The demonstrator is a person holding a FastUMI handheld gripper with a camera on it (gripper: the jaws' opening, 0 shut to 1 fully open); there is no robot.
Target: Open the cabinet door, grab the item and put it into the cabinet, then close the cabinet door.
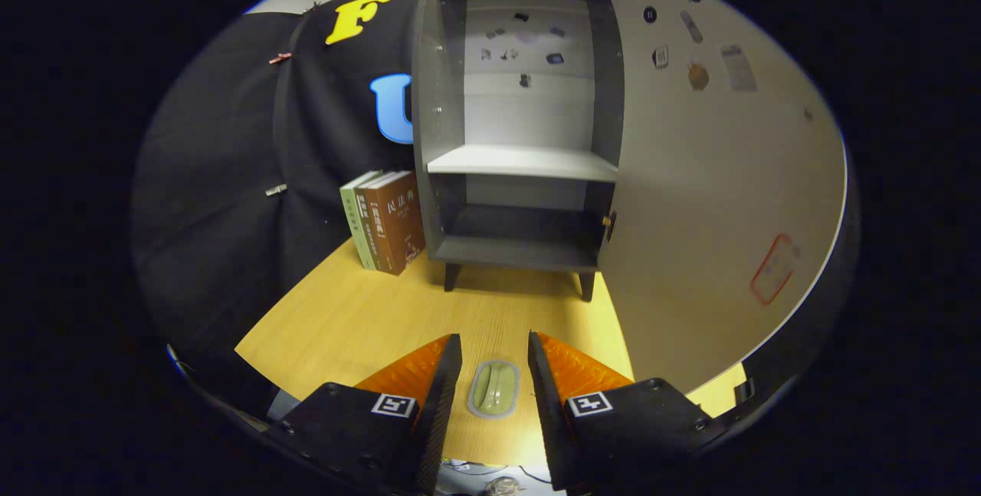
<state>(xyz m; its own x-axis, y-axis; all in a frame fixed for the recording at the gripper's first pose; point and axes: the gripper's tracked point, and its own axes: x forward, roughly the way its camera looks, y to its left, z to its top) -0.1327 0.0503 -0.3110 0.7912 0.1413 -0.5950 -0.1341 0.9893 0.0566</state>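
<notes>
A small grey cabinet [521, 136] on short legs stands at the back of the wooden table [360, 312]. Its door [713, 197] is swung wide open to the right, showing a pale middle shelf [523, 162] and a dark bottom shelf [515, 251], both bare. A small pale-green oval item with a grey rim [494, 389] lies flat on the table between my two fingers. My gripper [494, 343] is open, with a finger on each side of the item and a gap to both.
Three upright books [387, 220] lean against the cabinet's left side. The open door, with stickers on its face, takes up the right side of the table. Black cloth hangs to the left and behind.
</notes>
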